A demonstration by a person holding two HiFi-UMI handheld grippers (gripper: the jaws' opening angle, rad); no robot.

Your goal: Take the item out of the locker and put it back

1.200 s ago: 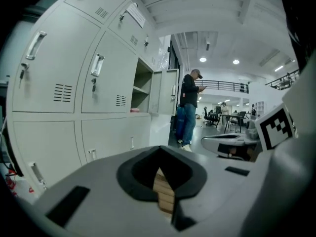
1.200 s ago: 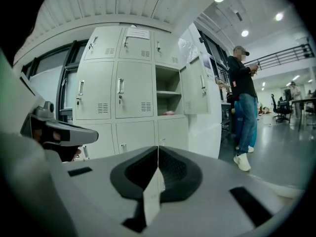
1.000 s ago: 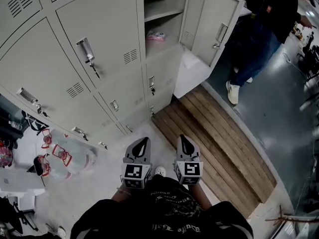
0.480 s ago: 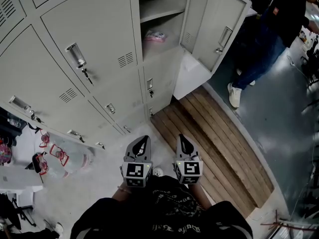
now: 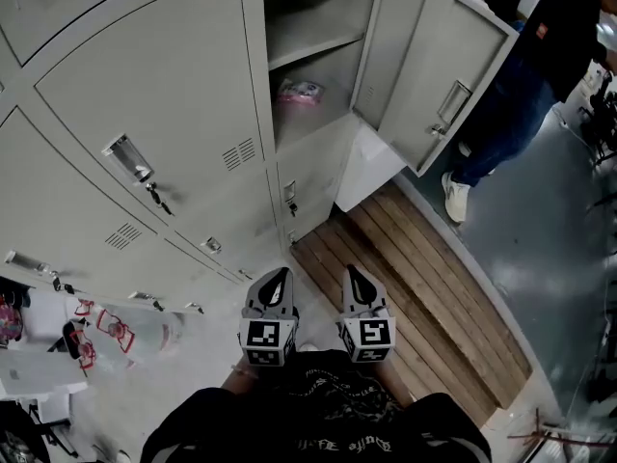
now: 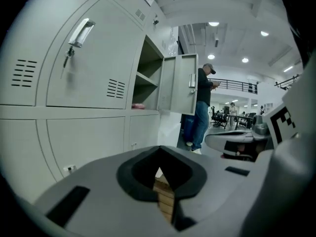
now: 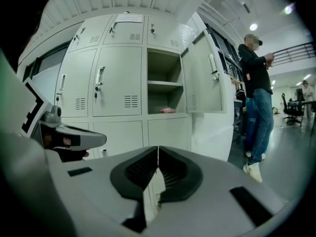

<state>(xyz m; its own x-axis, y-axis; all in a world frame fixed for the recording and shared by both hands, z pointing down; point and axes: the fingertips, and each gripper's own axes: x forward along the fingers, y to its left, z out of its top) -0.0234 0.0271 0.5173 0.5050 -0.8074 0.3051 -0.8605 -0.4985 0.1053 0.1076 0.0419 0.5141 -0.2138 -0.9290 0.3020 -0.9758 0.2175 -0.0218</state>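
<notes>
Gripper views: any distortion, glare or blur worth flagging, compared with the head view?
Left gripper view: heavy fisheye bowing the lockers, dark vignette corners, ceiling lights blown out. Right gripper view: same bowing, near jaws soft. Head view: dim, fairly sharp, pink item readable.

The grey plastic left gripper [image 5: 276,278] and the matching grey plastic right gripper [image 5: 353,274] hang side by side, low at the person's waist, noses pointing forward, away from the body. Left jaws pressed tip to tip, empty; right jaws likewise, nothing between them.
</notes>
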